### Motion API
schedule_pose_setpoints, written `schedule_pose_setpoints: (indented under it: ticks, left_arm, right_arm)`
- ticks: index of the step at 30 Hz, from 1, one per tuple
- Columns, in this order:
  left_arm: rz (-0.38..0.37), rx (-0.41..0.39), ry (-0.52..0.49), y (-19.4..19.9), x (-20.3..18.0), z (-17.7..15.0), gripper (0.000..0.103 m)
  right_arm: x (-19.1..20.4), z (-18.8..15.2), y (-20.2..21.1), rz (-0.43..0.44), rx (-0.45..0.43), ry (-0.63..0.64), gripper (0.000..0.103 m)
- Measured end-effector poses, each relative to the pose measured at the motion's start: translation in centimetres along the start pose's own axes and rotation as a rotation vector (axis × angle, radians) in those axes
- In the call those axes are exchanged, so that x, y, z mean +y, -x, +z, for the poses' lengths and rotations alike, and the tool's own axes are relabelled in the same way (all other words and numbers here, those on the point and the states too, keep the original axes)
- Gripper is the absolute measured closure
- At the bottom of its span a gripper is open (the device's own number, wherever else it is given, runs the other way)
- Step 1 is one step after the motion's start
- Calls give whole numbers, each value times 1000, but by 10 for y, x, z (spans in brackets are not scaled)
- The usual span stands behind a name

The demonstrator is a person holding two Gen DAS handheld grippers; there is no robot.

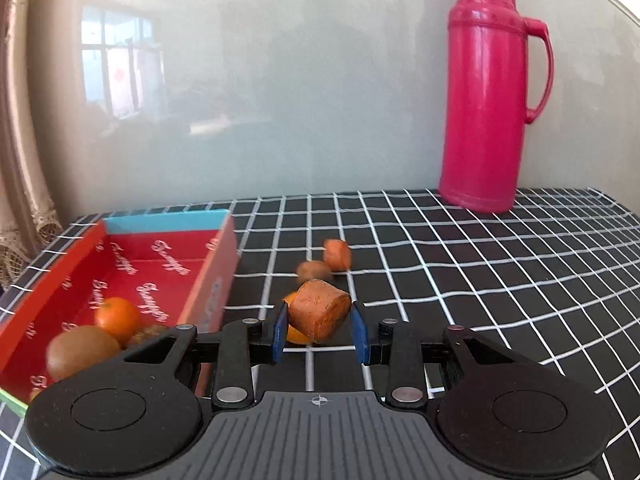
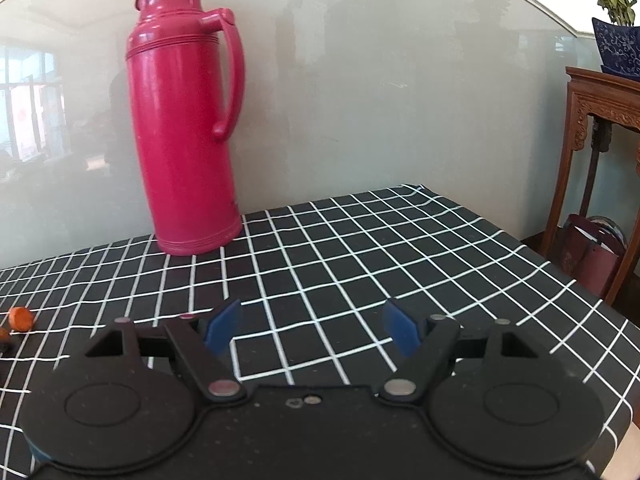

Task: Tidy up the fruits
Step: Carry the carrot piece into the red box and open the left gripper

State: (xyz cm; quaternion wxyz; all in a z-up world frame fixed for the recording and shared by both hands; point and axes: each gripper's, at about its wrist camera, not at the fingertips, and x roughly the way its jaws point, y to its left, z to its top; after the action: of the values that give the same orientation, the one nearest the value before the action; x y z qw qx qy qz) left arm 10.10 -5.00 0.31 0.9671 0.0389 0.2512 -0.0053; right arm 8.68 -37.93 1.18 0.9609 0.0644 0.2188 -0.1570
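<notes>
Pink flask behind; box beside, perhaps kiwi.

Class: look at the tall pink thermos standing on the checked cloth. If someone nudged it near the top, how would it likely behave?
The pink thermos is tall on a narrow base, so it would probably tip rather than slide. The checked cloth might bunch beneath it. Its side handle likely gives the steadiest hold.

pink thermos, checked tablecloth, potted plant
</notes>
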Motion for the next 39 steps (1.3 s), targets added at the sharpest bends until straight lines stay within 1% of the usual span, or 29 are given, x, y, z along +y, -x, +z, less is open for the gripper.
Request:
schedule_pose_setpoints:
  ticks: [8, 14, 22, 28, 31, 36, 38, 39]
  left_arm:
    - [47, -50, 21, 21, 32, 6, 69]
    - [106, -53, 40, 28, 63, 5, 69]
    - [199, -31, 86, 33, 117, -3, 69]
    - [249, -9, 126, 34, 151, -12, 69]
    - [267, -3, 137, 34, 164, -15, 69]
    - [288, 33, 143, 31, 178, -23, 69]
    - [274, 49, 143, 28, 182, -25, 69]
    - [272, 44, 145, 28, 182, -25, 68]
  right_arm:
    - [27, 2, 4, 40, -2, 26, 25]
    - [50, 3, 6, 75, 2, 49, 25]
    - [88, 2, 13, 137, -5, 81, 25]
    - [118, 0, 15, 179, -1, 108, 25]
    - [133, -2, 16, 196, 1, 122, 25]
    - [153, -5, 18, 220, 3, 144, 25]
    - [159, -6, 18, 227, 5, 154, 25]
    - [161, -6, 18, 228, 6, 156, 25]
